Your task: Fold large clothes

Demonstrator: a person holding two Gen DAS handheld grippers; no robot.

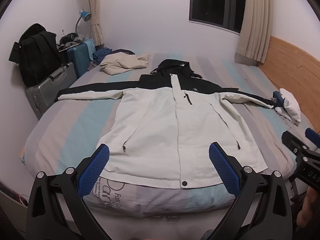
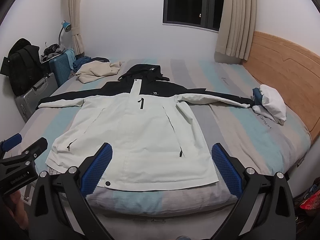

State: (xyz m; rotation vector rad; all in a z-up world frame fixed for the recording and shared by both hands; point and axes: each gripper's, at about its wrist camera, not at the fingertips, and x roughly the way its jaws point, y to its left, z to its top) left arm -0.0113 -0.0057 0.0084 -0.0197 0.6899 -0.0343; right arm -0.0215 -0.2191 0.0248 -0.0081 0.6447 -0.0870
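A white jacket [image 1: 170,124] [image 2: 136,132] with black shoulders and a black hood lies flat, front up, on the striped bed [image 1: 66,132] [image 2: 240,132], both sleeves spread out sideways and its hem at the near edge. My left gripper [image 1: 159,154] hovers open over the hem's left half, blue pads wide apart with nothing between them. My right gripper [image 2: 162,153] hovers open over the hem's right half, likewise empty. Each gripper shows at the edge of the other's view.
A beige garment [image 1: 122,64] [image 2: 96,71] lies crumpled at the far left of the bed. A white and blue bundle [image 1: 290,106] [image 2: 270,104] sits by the wooden headboard [image 1: 290,70] at right. Suitcases [image 1: 48,92] and a black backpack [image 1: 34,58] stand left of the bed.
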